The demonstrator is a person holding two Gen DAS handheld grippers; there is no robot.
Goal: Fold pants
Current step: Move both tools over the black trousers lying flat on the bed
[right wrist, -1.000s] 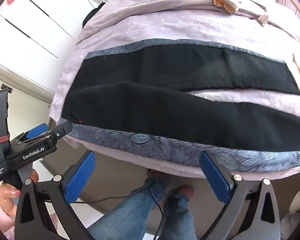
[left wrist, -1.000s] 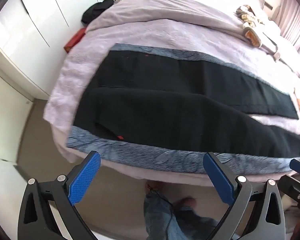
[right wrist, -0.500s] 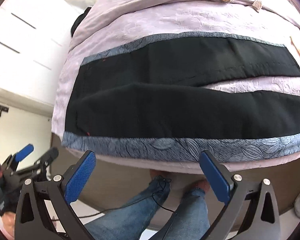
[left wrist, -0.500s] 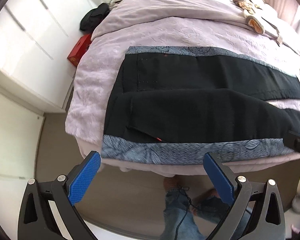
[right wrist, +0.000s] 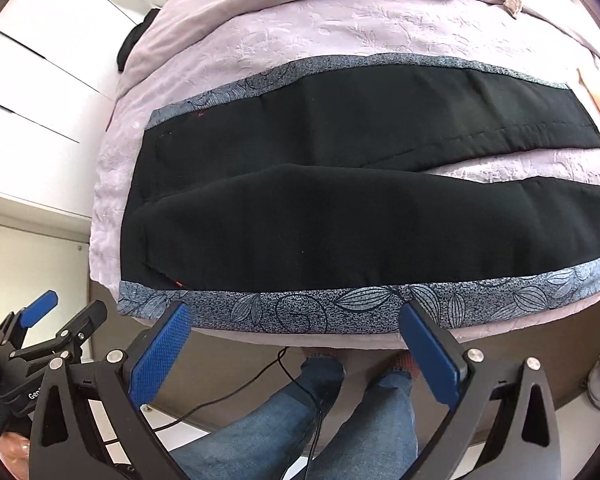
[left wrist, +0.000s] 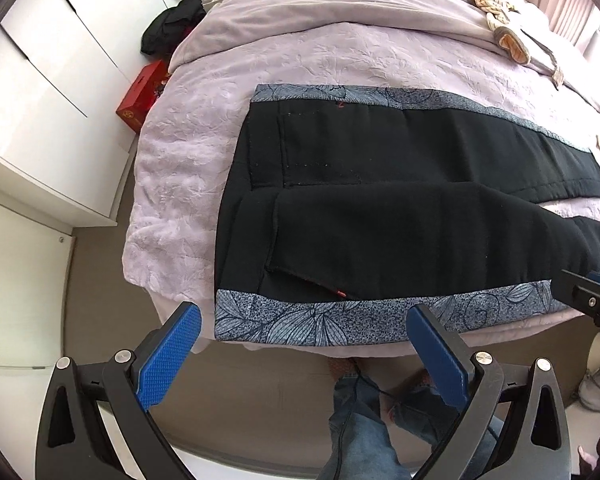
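Observation:
Black pants (left wrist: 380, 208) with grey patterned side stripes lie flat on the lilac bed, waistband to the left, the two legs spread apart to the right; they also show in the right wrist view (right wrist: 360, 216). My left gripper (left wrist: 308, 356) is open and empty, just off the bed's near edge by the waistband end. My right gripper (right wrist: 296, 352) is open and empty, just off the near edge by the near leg's stripe. The right gripper's tip shows at the right edge of the left wrist view (left wrist: 592, 300), and the left gripper shows at lower left in the right wrist view (right wrist: 44, 344).
The lilac bedspread (left wrist: 300, 60) covers the bed. White cupboards (left wrist: 40, 80) stand at the left, with a red box (left wrist: 140, 100) and dark clothes (left wrist: 172, 24) on the floor beside the bed. Other garments (left wrist: 508, 40) lie at the far right. The person's jeans legs (right wrist: 340, 420) are below the grippers.
Both grippers have moved closer to the bed's near edge; the left one has shifted toward the waistband end. Both stay open and the pants have not moved.

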